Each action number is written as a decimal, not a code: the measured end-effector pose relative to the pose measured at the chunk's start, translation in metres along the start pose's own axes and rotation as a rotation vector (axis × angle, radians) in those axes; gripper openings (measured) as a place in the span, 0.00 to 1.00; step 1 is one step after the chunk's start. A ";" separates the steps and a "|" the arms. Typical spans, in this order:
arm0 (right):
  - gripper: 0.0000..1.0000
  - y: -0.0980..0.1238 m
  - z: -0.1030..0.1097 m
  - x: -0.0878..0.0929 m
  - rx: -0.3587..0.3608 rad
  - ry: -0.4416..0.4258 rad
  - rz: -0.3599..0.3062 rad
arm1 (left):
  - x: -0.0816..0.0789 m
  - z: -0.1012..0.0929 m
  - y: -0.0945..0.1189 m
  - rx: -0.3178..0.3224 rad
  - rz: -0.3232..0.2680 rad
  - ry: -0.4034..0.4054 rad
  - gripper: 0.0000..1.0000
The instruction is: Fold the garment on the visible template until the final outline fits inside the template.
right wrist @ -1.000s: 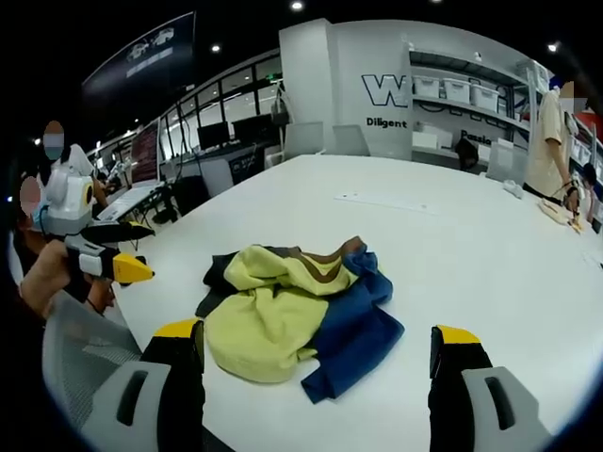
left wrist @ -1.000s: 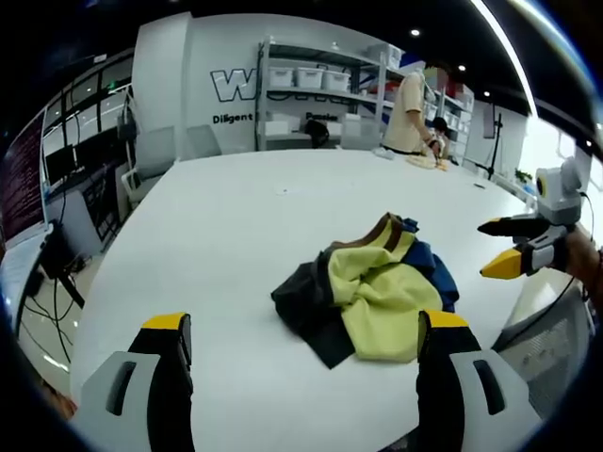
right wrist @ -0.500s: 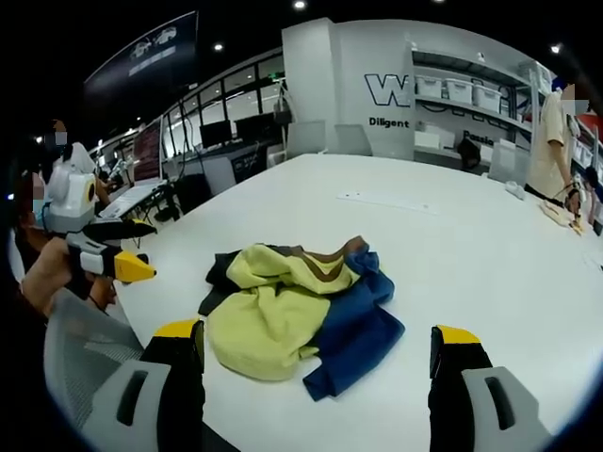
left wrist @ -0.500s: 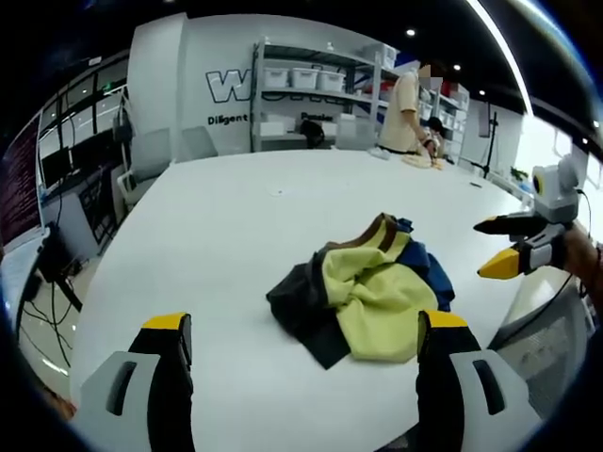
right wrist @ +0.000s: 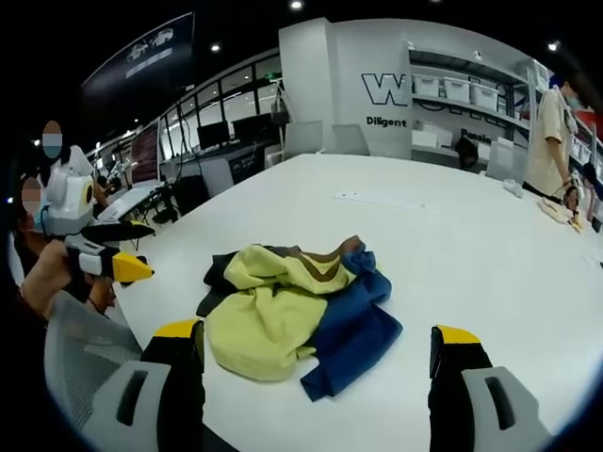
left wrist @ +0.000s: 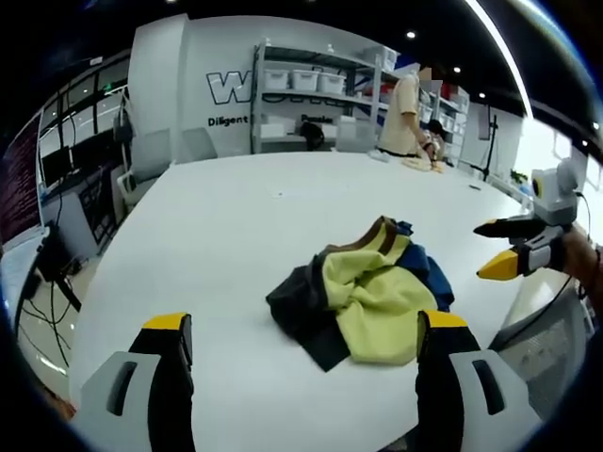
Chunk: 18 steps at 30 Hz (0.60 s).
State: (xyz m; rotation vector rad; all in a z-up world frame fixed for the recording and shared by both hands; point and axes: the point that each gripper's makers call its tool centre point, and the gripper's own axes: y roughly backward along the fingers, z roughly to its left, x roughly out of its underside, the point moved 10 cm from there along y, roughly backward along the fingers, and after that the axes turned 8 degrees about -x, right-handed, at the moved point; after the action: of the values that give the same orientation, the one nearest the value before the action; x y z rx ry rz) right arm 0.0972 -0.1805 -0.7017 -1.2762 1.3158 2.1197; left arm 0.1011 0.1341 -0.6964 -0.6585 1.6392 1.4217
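A crumpled garment [left wrist: 363, 299] in yellow, dark blue, black and brown lies in a heap on the white table [left wrist: 226, 217]. In the right gripper view the same garment [right wrist: 292, 315] sits just ahead of the jaws. My left gripper [left wrist: 306, 331] is open near the table's front edge, with the heap between and beyond its jaws. My right gripper [right wrist: 316, 337] is open too and empty, and the right gripper [left wrist: 497, 247] comes in from the right in the left gripper view. The left gripper [right wrist: 121, 250] appears at the left in the right gripper view. No template outline is visible.
Shelves with white bins [left wrist: 311, 85] stand against the back wall. A person [left wrist: 407, 111] works at the table's far end. A mesh chair back [right wrist: 80, 353] rises beside the near edge. A thin strip [right wrist: 382, 201] lies further out on the table.
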 end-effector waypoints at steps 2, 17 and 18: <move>0.99 0.000 0.000 0.000 0.001 0.001 0.000 | 0.000 0.000 0.000 -0.001 0.004 -0.009 0.93; 0.99 -0.001 -0.006 -0.006 -0.004 0.021 -0.021 | -0.007 0.000 -0.005 0.020 -0.006 -0.031 0.89; 0.99 -0.001 -0.006 -0.006 -0.005 0.021 -0.020 | -0.007 0.000 -0.005 0.020 -0.005 -0.034 0.88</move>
State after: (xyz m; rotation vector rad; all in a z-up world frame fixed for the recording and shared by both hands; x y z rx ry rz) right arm 0.1043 -0.1842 -0.6984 -1.3121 1.3016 2.1034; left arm 0.1085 0.1323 -0.6931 -0.6228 1.6223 1.4039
